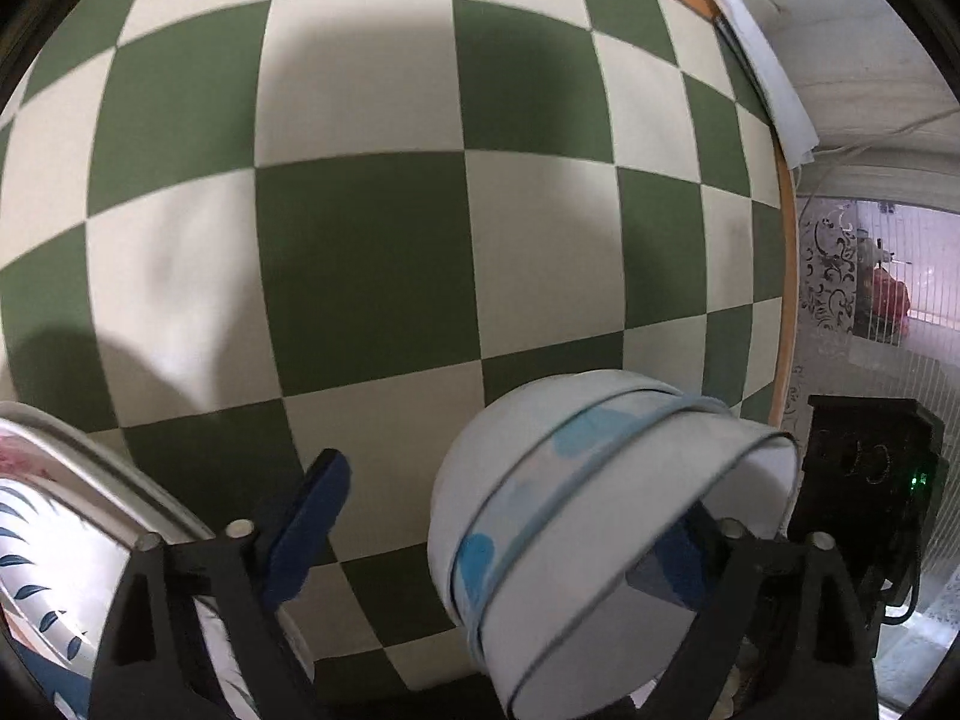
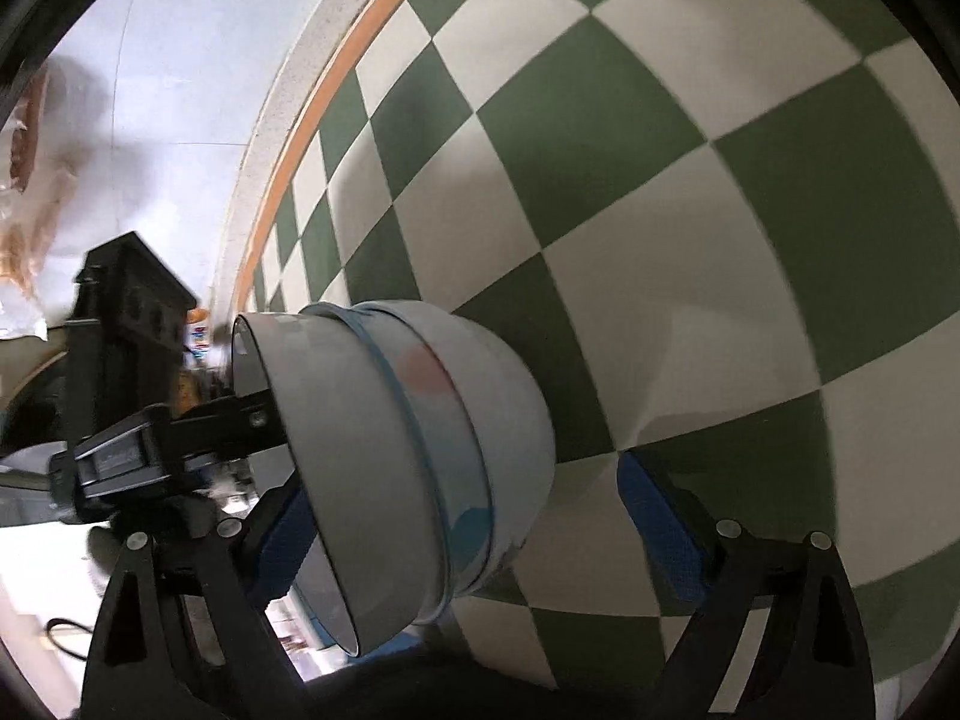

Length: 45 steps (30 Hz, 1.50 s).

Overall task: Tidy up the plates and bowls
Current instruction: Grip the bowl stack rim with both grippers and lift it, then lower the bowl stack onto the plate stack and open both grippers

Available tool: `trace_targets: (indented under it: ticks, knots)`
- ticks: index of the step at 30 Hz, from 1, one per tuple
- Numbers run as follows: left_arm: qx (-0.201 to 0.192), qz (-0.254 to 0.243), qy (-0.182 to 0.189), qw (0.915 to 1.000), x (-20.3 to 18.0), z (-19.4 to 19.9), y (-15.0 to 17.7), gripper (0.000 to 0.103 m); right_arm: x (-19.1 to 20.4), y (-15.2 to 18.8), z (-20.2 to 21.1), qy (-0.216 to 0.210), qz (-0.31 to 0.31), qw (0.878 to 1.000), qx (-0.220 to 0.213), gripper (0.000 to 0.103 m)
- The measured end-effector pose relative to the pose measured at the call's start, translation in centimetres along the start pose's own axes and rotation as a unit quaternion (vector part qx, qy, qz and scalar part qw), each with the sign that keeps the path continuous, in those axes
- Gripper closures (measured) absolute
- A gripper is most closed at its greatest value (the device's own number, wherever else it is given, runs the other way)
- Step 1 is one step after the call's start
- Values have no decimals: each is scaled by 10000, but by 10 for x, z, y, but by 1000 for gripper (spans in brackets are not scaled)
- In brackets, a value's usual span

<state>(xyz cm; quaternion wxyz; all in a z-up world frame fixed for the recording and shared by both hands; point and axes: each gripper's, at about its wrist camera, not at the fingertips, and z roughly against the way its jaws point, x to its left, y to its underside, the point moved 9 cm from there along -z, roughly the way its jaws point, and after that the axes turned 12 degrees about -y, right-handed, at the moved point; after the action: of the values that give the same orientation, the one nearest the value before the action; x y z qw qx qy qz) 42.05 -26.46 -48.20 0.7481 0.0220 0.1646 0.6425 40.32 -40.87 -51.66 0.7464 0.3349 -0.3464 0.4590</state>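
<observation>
Left black two-finger gripper with blue pads (image 1: 480, 546) is standing wide open, angled down over the green-and-cream checkered tablecloth (image 1: 360, 252); its right finger is sitting inside the rim of the nested stack of white glazed bowls with pale blue blotches and blue rim lines (image 1: 594, 516), while the left blue pad (image 1: 306, 528) is hanging free, well apart from the bowl wall. Right black two-finger gripper with blue pads (image 2: 474, 546) is also spread wide, its left finger tucked inside the rim of the same bowl stack (image 2: 420, 450) and its right pad (image 2: 657, 534) off the outer wall, so neither is clamping. The bowls are round, smooth and glossy, tipped on their side: in the right wrist view the opening is facing left toward the other gripper body (image 2: 132, 372) and the base is pointing right over the cloth, the stack's axis lying roughly level. Cannot tell whether the stack is touching the cloth. A white round plate with dark blue leaf print (image 1: 42, 576) is showing at lower left in the left wrist view, beside the left finger. An orange-brown table edge (image 1: 786, 276) is bordering the cloth.
</observation>
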Motion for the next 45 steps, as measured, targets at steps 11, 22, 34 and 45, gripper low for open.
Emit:
trace_targets:
  ticks: [11, 22, 34, 45]
  knots:
    - [-360, -104, 372, 9986, -15, 6, 7, 38, -3, 6, -23, -123, 22, 9997, 200, 43]
    - [-622, 5, 293, 9976, -9, 18, 10, 38, 9, -2, -26, -118, 333, 9993, 132, 43]
    - [-1192, 332, 307, 9918, 17, 75, 20, 38, 69, -1, -26, -151, 941, 9946, 403, 43]
    - [-1477, 701, 254, 9862, 93, 109, 54, 38, 129, 31, -91, -175, 1248, 9897, 677, 44]
